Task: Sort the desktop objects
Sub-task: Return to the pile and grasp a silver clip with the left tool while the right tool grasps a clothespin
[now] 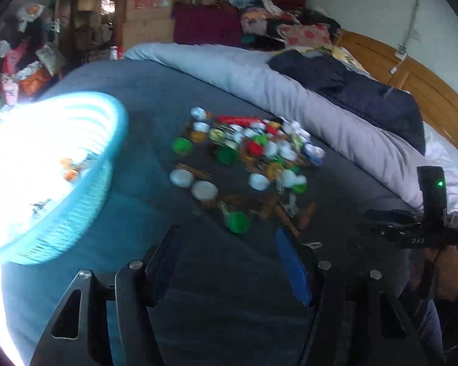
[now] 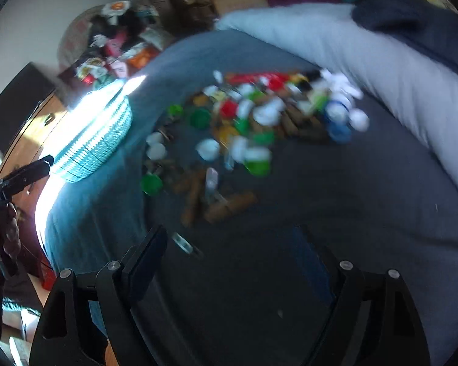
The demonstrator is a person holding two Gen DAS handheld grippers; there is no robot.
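A pile of small objects [image 1: 244, 155], mostly green, white and red bottle caps with brown sticks, lies on a blue bed sheet [image 1: 155, 97]; it also shows in the right wrist view [image 2: 253, 122]. A turquoise basket [image 1: 61, 177] stands left of the pile, glaring in sunlight, with a few small items inside; it also shows in the right wrist view [image 2: 97, 140]. My left gripper [image 1: 229, 250] is open and empty, short of the pile. My right gripper [image 2: 232, 244] is open and empty, near a small clip [image 2: 183, 244]. The right wrist view is blurred.
A pale grey duvet [image 1: 290, 91] and a dark blue blanket [image 1: 366, 91] lie behind the pile. A wooden headboard [image 1: 412, 70] is at the far right. Cluttered bags and boxes [image 1: 30, 61] stand beyond the bed's left end.
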